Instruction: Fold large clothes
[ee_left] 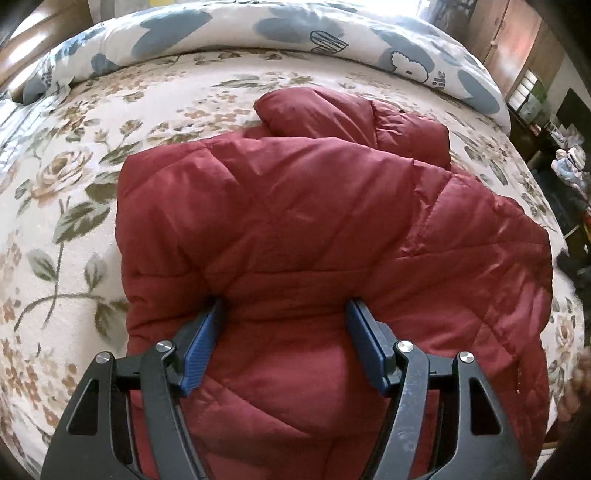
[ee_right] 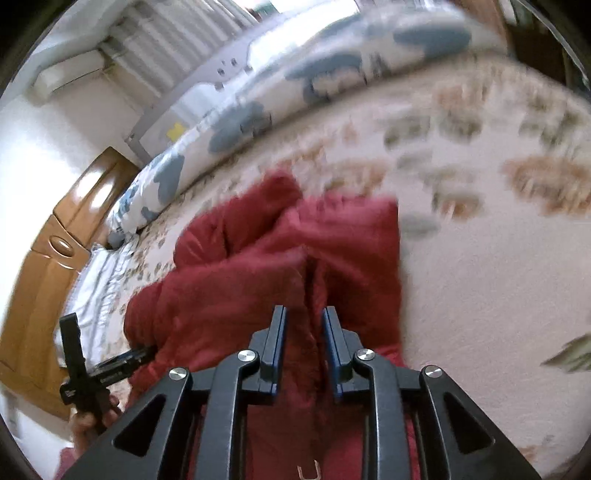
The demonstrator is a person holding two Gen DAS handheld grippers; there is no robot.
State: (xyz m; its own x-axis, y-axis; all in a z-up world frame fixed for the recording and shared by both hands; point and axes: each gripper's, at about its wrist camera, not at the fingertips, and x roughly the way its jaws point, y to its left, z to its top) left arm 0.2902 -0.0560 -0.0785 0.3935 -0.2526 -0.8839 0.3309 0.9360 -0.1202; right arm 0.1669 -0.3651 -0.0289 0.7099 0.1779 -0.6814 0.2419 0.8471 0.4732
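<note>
Left wrist view first: the left gripper (ee_left: 284,332) is right down on the red quilted puffer jacket (ee_left: 314,229), its blue pads (ee_left: 199,350) spread wide with a fat ridge of padding bulging between them, tips pressed into the fabric but not closed on it. The jacket lies bunched in the middle of the floral bedspread (ee_left: 74,177), one part already doubled over toward the far side, near the blue-and-white duvet (ee_left: 258,33) rolled along the bed's far edge. By the look of it we are mid-fold: the body is partly gathered and this gripper seems set to bite the near hem. The tool points forward and downward, low over the bed. Now the right wrist view, and it is smeared with motion blur: the right gripper (ee_right: 304,343) has its jaws drawn close with a narrow gap, and a crease of the same red jacket (ee_right: 258,266) runs into that gap; whether the fabric is truly pinched I cannot tell. Off to the left, the other black gripper (ee_right: 110,365) shows side-on at the jacket's edge, a hand (ee_right: 92,421) wrapped around its handle. The next move, I reckon, calls for both tools to grip firmly and carry the near edge over together, since slippery puffy fabric could easily spring out.
</note>
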